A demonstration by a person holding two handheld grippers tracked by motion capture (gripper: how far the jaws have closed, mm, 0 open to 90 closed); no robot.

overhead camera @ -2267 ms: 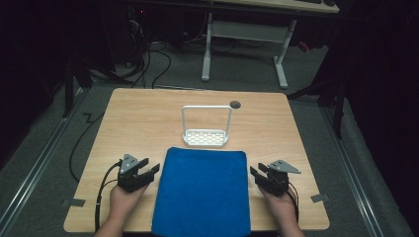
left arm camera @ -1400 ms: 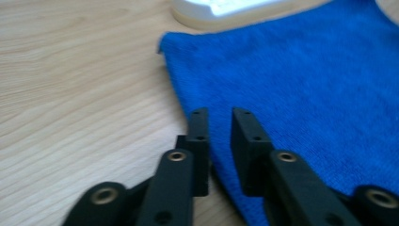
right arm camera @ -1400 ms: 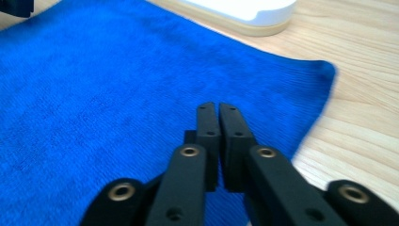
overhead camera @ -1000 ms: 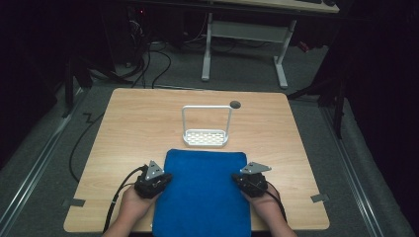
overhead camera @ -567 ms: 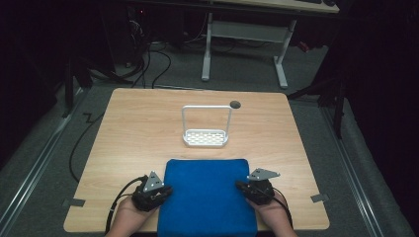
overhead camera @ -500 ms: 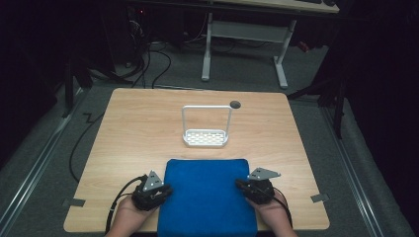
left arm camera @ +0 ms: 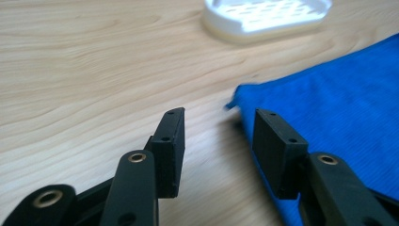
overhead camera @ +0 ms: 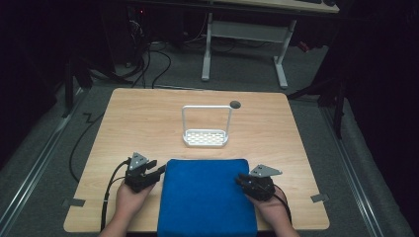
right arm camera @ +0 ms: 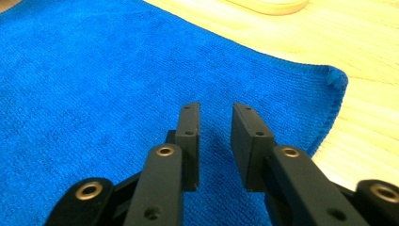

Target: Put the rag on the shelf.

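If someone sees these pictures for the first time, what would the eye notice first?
First the bright blue cloth, lying flat at the near edge of the wooden table. Next the two black claws at its far corners: the left claw open beside the cloth, the right claw over it, jaws apart. Behind the cloth stands a white rack.

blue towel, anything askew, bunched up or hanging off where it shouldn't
Mostly tidy: the blue towel lies flat and square on the table. Its near edge hangs slightly over the table's front edge, and its far right corner curls up a little.
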